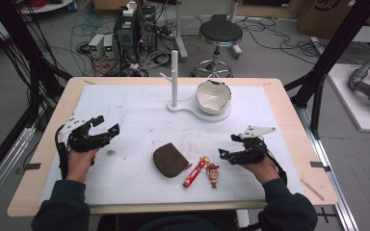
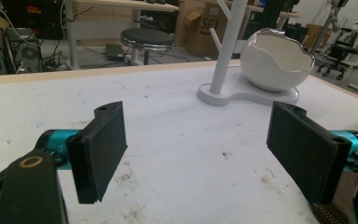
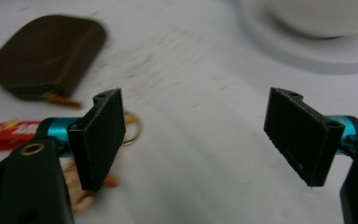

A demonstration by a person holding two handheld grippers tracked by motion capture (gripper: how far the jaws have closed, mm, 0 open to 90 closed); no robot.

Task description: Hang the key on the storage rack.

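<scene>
At the left edge of the worktop (image 1: 125, 103), the left gripper (image 1: 105, 125) is held just above the white mat with its jaws spread wide and nothing between them. Toward the right side, the right gripper (image 1: 225, 146) is likewise spread wide and empty, pointing left at a keyring with a cowboy figure (image 1: 213, 173) and a red tag (image 1: 193, 175) lying near it. Just left of those lies a brown leather pouch (image 1: 169, 160). Farther back, near the middle, stands a white peg stand (image 1: 174, 79) with a cracked-egg bowl (image 1: 213, 96) on its base.
</scene>
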